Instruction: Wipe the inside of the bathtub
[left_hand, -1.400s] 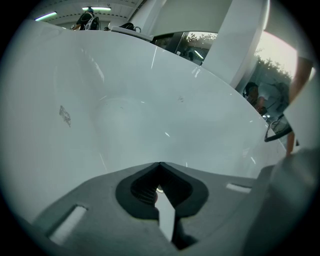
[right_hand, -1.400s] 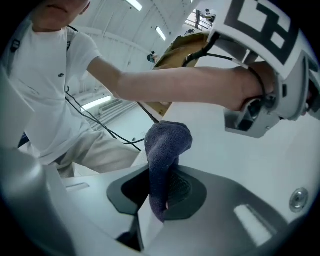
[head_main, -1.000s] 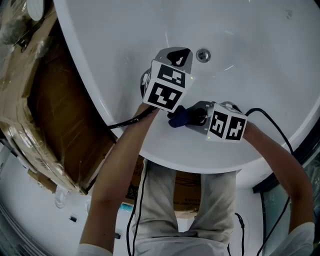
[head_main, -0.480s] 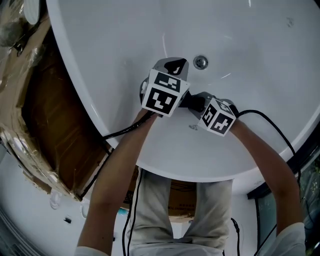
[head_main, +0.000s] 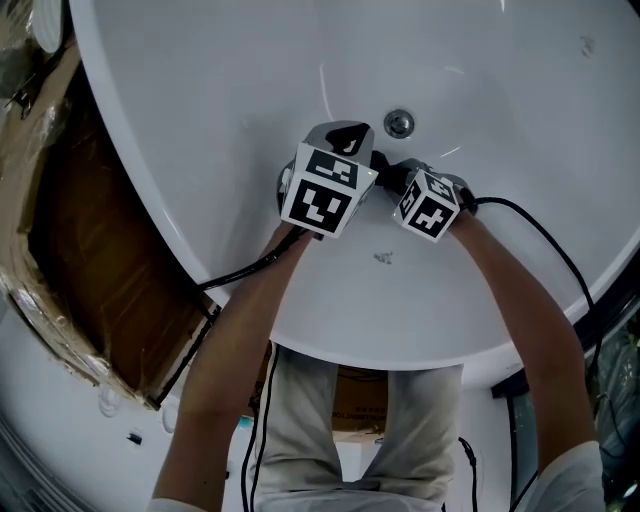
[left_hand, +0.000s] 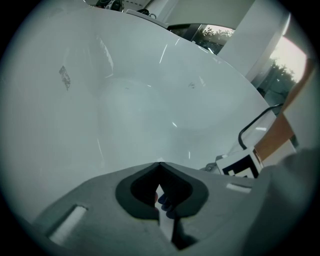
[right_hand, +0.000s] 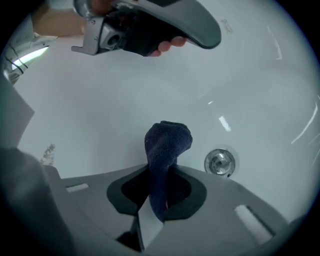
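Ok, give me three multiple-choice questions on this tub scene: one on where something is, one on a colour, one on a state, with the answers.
1. In the right gripper view, where is the drain relative to the cloth?
A. to its right
B. to its left
C. hidden under it

2. What colour is the cloth?
A. white
B. dark blue
C. yellow

3. What is the state of the right hand-held gripper?
A. open and empty
B. shut on the drain
C. shut on the cloth

Answers:
1 A: the drain shows on the white tub wall to the right of the cloth.
2 B: the cloth is dark blue against the white tub.
3 C: the cloth sticks up from between the closed jaws.
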